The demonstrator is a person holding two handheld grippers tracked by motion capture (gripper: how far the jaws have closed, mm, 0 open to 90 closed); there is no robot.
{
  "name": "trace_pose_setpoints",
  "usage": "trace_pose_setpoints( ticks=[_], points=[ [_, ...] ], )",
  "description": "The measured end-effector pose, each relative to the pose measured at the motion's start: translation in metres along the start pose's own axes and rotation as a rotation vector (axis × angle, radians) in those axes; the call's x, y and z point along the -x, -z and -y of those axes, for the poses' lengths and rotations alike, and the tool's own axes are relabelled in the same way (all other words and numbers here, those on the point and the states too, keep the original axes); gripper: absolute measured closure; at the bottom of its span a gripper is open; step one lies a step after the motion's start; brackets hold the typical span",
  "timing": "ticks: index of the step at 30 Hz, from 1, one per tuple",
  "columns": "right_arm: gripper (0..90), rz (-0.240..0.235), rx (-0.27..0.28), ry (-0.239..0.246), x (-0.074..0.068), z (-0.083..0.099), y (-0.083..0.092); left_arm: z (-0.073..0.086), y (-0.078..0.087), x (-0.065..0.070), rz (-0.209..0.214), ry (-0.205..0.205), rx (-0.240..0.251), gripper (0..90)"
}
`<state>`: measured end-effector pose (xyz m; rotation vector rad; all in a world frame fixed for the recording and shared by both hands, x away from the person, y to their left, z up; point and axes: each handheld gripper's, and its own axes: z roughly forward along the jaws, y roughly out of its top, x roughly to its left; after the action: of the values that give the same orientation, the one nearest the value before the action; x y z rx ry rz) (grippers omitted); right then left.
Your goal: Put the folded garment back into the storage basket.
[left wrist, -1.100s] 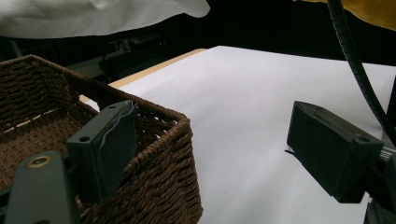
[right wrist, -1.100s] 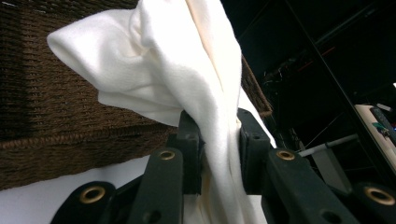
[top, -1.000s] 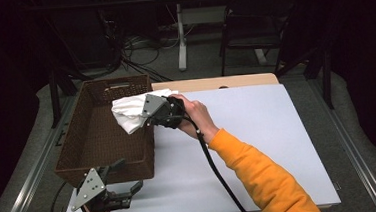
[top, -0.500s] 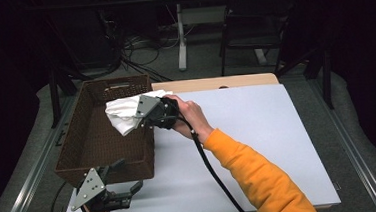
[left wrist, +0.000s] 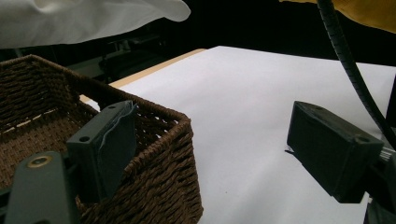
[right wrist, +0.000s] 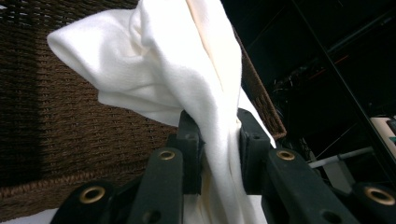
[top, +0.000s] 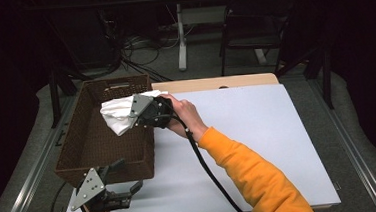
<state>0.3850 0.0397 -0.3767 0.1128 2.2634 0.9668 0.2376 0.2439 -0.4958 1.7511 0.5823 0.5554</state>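
Right gripper view — right hand-held gripper [right wrist: 218,154] clamps the white cloth [right wrist: 154,70]; high view — cloth over basket [top: 74,154].

white table [top: 258,131] with a tan far edge; behind it, a dark chair [top: 256,28], floor cables [top: 137,59] and a white table leg [top: 181,41].

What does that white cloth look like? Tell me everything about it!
The white cloth is soft, plain fabric, bunched and creased into folds. The right tool pinches a gathered part of it between its two black jaws, so it is lifted in the air and the rest spreads out loosely. It hangs over the brown woven basket, near the basket's right wall. Nothing but the tool can be seen touching it.
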Motion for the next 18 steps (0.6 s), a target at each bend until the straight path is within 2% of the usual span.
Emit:
trace_pose_setpoints(
  ticks=[18],
  points=[
    [74.9, -0.026, -0.006, 0.021, -0.0073, -0.0099, -0.0086, 0.0001, -0.0002, 0.0000, 0.003, 0.001, -0.001, 15.8]
  ],
)
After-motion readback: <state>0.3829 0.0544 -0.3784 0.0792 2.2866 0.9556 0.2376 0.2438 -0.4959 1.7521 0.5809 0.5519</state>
